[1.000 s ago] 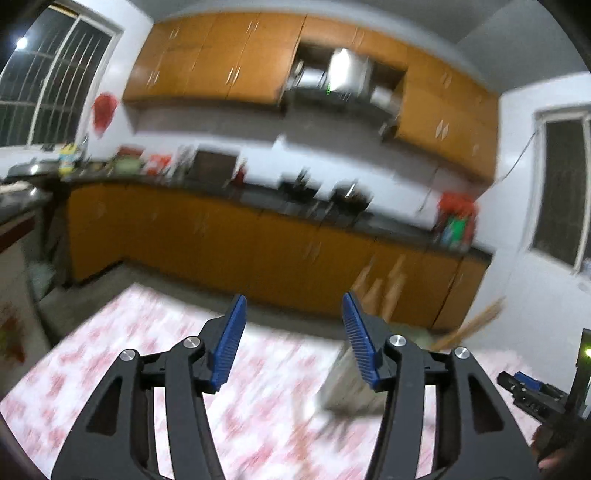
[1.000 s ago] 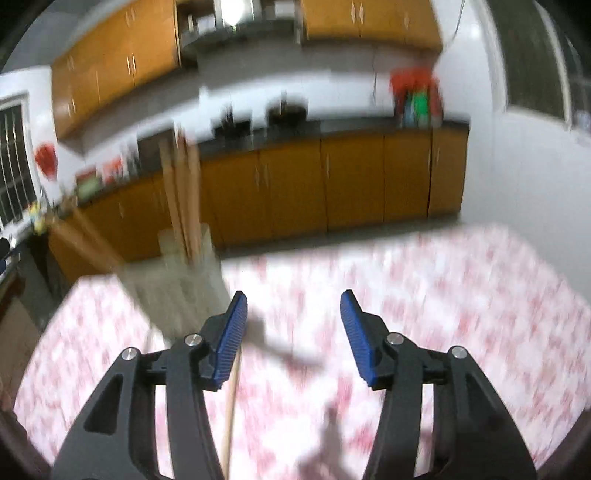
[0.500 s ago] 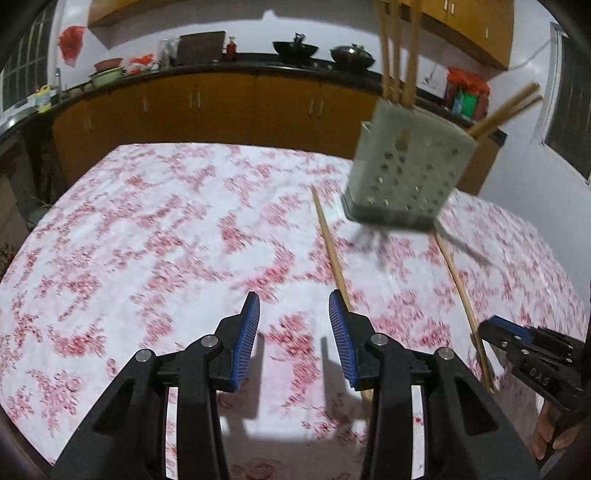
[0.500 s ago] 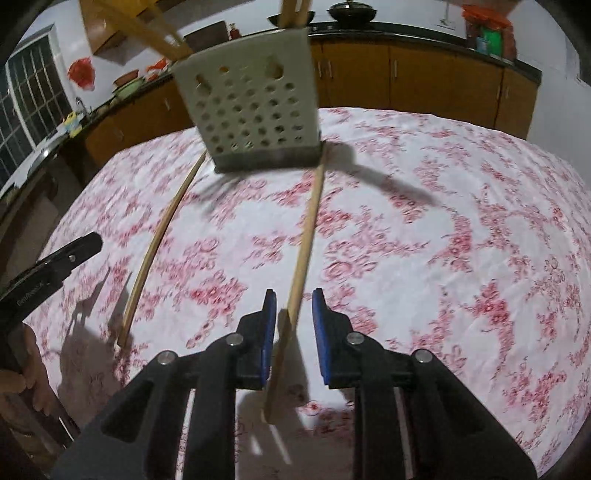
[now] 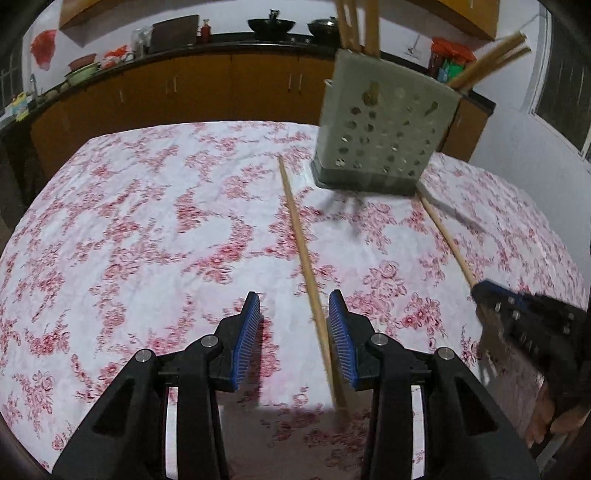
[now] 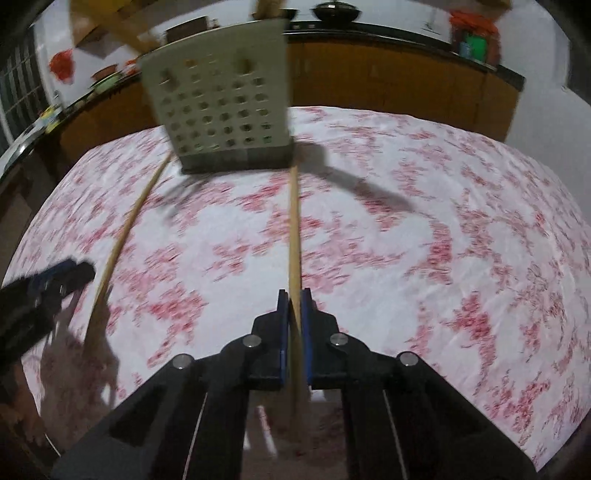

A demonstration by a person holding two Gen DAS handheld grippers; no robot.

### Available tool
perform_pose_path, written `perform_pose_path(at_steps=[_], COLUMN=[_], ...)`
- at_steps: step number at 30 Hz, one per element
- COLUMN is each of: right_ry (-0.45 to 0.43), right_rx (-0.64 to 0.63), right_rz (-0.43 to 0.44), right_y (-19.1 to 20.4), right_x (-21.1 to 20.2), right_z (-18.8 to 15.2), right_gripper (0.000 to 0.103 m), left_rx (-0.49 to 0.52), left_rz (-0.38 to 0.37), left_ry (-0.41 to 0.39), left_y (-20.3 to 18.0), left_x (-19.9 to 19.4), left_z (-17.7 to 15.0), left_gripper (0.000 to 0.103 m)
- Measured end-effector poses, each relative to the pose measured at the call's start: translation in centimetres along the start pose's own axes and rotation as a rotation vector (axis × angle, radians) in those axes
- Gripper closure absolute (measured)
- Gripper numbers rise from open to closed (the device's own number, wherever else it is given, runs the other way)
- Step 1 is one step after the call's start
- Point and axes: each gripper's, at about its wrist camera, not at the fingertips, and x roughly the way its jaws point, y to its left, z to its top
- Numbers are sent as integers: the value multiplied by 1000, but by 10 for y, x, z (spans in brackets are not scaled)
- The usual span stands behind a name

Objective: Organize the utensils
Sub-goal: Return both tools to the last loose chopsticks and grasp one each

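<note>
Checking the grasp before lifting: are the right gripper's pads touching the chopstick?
Touching. The right wrist view shows the right gripper closed on the chopstick, pads against both sides.

Two loose chopsticks on the tablecloth [image 5: 147, 206]: one chopstick [image 5: 303, 254] on the left, a second chopstick [image 5: 447, 240] on the right. One perforated utensil holder [image 5: 384, 136]. Chopsticks standing in the holder [image 5: 365, 22]: at least four, two or three upright, two leaning out to the side [image 5: 491, 59]; exact count unclear from blur. Two grippers: left gripper [image 5: 294, 339], right gripper [image 6: 294, 325]. Two dark woks [image 5: 271, 25] on the back counter. One floral tablecloth.
</note>
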Motion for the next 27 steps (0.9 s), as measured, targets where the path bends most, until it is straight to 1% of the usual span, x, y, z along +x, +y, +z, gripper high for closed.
perform_pose_path(at_steps=[5,8,9,11,25,26,27], right_ry=[-9,-7,-6,-4,-1,-1,-1], right_rx=[36,44,44,43,40,40,39], right_rz=[-19,-18,-17,-14,-12,-12,-12], right_y=[-18,-21,-21,-20,-19,-19,-19], right_x=[-1,0,0,2,3,3,3], right_z=[5,5,5,5,2,2,2], right_gripper=[95,95,95,95,94,94,94], left_rx=[26,34,35,40,27,27,28], left_rz=[-1,7,11,25,33,35,37], left_ry=[28,47,54,53,56,55,55], left_y=[-9,-13,-13,-13,-10,-10,-10], left_x=[9,15,18,19,21,21,21], left_z=[2,2,2,3,5,5,5], left_gripper=[64,70,74,76,77,78,81])
